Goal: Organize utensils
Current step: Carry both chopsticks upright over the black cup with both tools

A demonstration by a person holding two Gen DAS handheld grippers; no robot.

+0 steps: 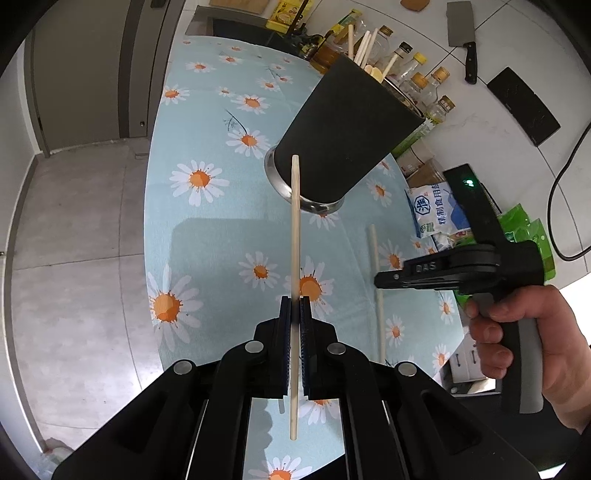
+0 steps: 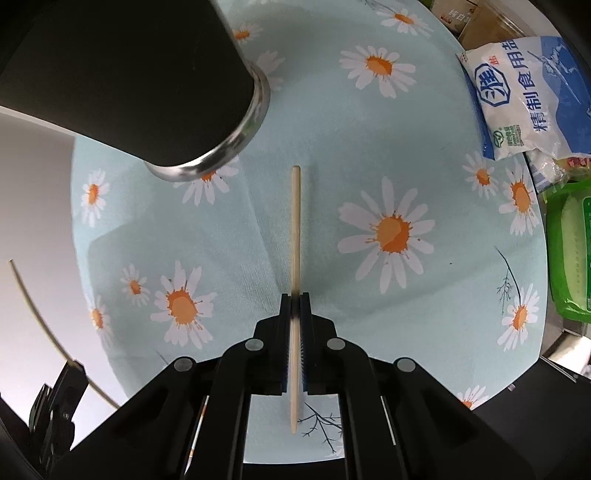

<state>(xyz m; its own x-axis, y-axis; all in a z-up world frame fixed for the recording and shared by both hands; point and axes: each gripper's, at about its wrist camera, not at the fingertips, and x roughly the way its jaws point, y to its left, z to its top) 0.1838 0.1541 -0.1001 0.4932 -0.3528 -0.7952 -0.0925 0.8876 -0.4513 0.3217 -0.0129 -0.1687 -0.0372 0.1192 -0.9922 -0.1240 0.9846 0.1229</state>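
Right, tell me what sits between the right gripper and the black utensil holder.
Only bare daisy tablecloth, seen in the right wrist view; the right gripper holds a chopstick pointing beside the utensil holder, not touching it.

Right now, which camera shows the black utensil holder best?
The left wrist view: the black utensil holder shows whole, chopsticks poking from its top. The right wrist view catches only its lower body and metal base, cropped at the corner.

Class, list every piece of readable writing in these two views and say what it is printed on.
"精制食用盐": white and blue salt bag.
"DAS": side of the right gripper.
Small print under the salt bag's green logo: too small.
Labels on the yellow packets and bottles: too blurred.
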